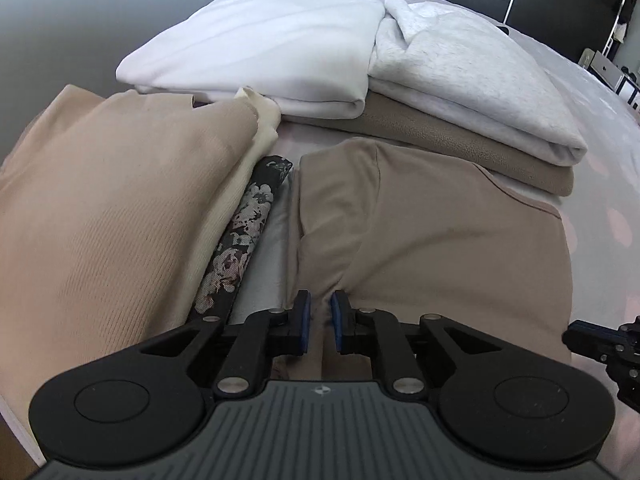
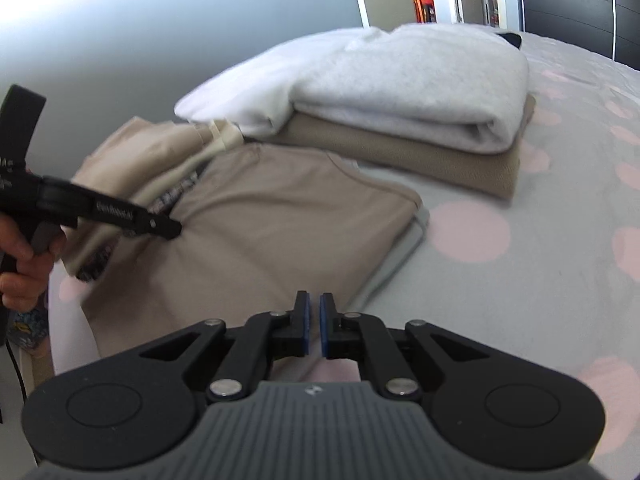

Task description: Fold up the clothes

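A folded tan garment (image 1: 440,240) lies on the bed on top of a grey piece (image 2: 404,256). My left gripper (image 1: 322,312) is at its near left edge. A pinch of tan cloth rises between the blue pads, and creases run toward them. From the right wrist view the left gripper (image 2: 174,232) touches the tan garment (image 2: 280,220) at its left side, held by a hand (image 2: 20,264). My right gripper (image 2: 315,316) hovers over the garment's near right corner. Its pads are almost together and I see no cloth between them. It also shows as the right gripper (image 1: 576,334) just off the garment's right edge.
A pile at the left holds a beige ribbed top (image 1: 120,208), a cream layer and a dark floral fabric (image 1: 240,240). Behind lies a stack of white (image 1: 260,52), pale grey fleece (image 1: 472,80) and tan knit (image 1: 460,148). The grey sheet with pink dots (image 2: 520,280) spreads to the right.
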